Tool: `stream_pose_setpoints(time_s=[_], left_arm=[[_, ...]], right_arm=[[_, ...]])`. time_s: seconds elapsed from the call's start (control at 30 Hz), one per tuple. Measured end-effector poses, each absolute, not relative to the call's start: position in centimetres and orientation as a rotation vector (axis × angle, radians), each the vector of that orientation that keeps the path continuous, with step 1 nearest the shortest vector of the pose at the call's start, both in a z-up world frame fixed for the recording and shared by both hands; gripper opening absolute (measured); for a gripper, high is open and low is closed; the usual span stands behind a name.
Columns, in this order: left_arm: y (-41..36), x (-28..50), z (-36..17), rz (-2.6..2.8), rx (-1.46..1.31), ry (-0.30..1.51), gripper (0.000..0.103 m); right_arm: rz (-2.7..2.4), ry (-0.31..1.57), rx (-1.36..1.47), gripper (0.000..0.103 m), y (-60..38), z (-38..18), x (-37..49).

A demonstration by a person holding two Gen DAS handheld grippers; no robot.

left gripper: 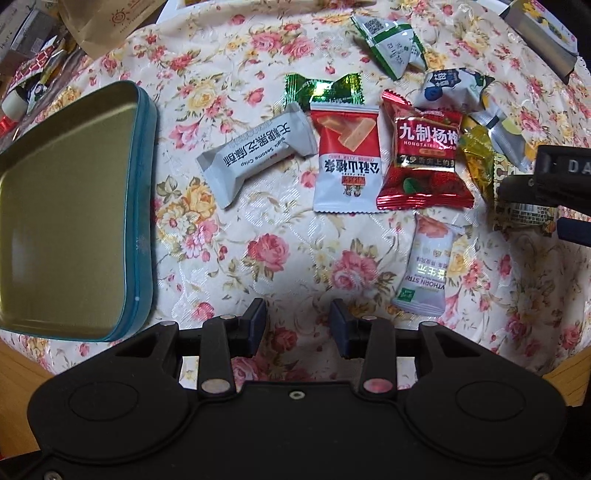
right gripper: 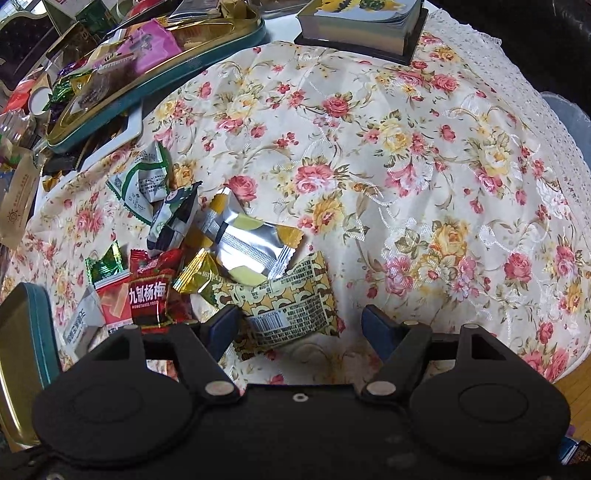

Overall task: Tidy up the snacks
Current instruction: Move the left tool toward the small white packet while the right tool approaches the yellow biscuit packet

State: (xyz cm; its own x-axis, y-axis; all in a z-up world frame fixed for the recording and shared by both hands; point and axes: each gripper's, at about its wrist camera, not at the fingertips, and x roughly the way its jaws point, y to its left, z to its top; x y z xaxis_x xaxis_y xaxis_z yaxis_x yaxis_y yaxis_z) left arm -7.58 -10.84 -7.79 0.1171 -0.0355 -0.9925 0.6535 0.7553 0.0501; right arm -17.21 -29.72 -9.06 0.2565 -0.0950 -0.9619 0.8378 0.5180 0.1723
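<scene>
Loose snack packets lie on the floral cloth. In the left wrist view a grey sesame crisp packet [left gripper: 258,155], a red-and-white packet [left gripper: 345,158], a red waxberry packet [left gripper: 424,158] and a white hawthorn strip packet [left gripper: 428,266] lie ahead of my left gripper [left gripper: 298,328]. It points straight down, open, with only cloth between its fingers. An empty teal tin [left gripper: 146,184] sits to its left. My right gripper [right gripper: 303,328] is open over a yellow patterned packet [right gripper: 288,302]. The packet lies against the left finger [right gripper: 225,325] and apart from the right one.
A silver-and-yellow packet [right gripper: 251,240], a gold candy [right gripper: 195,273] and green-white packets [right gripper: 144,184] crowd the pile. A second teal tin [right gripper: 166,74] full of snacks and a thick notepad [right gripper: 362,29] stand at the back. A paper bag [left gripper: 107,29] is far left.
</scene>
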Motion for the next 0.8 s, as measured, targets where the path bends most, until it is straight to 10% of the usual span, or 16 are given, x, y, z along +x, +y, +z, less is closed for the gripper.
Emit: stream_pose_setpoints(time_s=[0.23, 0.8], left_arm=[[-9.7, -7.2, -8.2, -0.455, 0.534, 1.371, 0.077], [-6.3, -3.9, -10.9, -0.422, 0.413, 1.487, 0.101]], right_arm=[[-0.731, 1.134, 0.766, 0.079, -29.4, -9.6, -16.4], [-0.694, 1.152, 0.644, 0.081, -28.6, -10.0, -15.6]])
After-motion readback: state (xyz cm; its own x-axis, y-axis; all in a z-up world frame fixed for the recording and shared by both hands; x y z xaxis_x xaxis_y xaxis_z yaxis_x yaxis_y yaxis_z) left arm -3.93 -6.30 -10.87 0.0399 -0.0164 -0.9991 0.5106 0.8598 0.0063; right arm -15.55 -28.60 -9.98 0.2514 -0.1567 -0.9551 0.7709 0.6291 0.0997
